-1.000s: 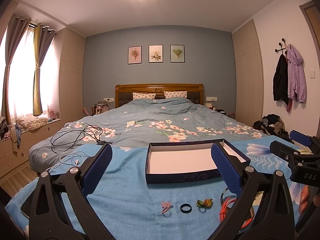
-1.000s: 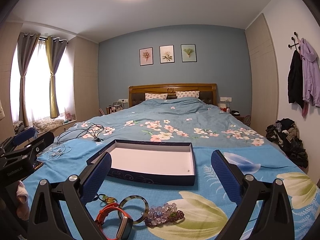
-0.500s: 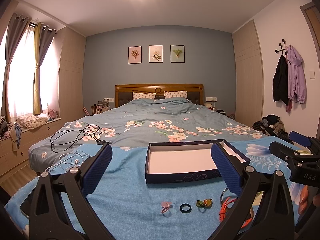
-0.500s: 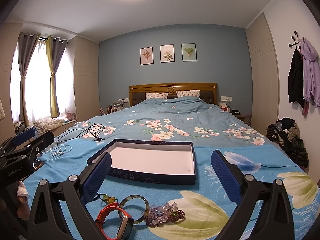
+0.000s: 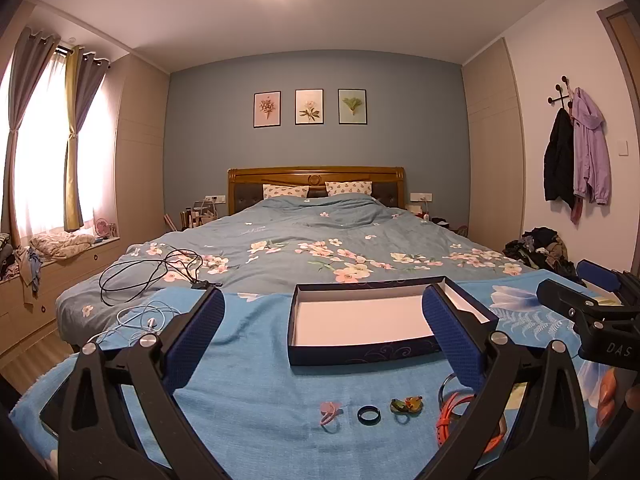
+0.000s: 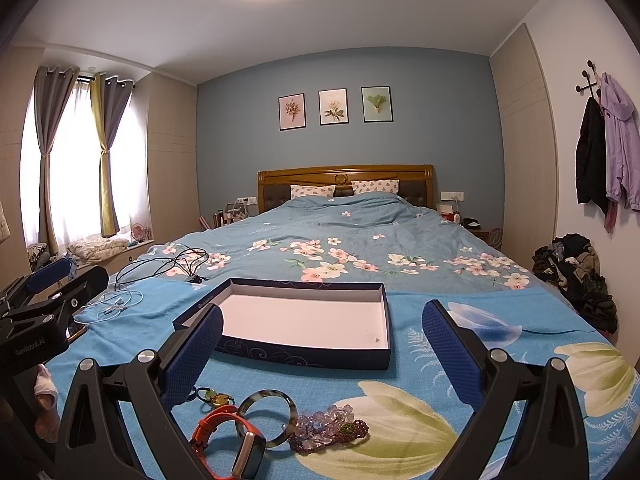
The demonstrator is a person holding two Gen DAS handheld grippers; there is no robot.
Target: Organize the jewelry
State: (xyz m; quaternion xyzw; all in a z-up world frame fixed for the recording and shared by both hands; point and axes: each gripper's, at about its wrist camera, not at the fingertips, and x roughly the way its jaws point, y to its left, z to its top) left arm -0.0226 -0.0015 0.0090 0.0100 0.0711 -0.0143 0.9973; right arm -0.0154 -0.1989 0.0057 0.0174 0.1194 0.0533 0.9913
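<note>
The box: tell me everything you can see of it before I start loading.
The box is a shallow rectangular tray, seemingly cardboard, lidless, with dark navy walls bearing faint swirls and a white inside. It lies flat on the blue blanket, beyond the jewelry. It is empty except for one tiny speck near its front right corner. Neither gripper touches it.

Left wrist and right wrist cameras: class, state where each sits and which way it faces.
Left wrist: on the left gripper, low over the blue cloth, facing the headboard; its own blue-padded fingers frame small rings, and the right gripper shows at its right edge.
Right wrist: on the right gripper, facing likewise; its fingers frame a bangle and beads, with the left gripper at its left edge.
Shared: the open box, orange watch, bed.
</note>
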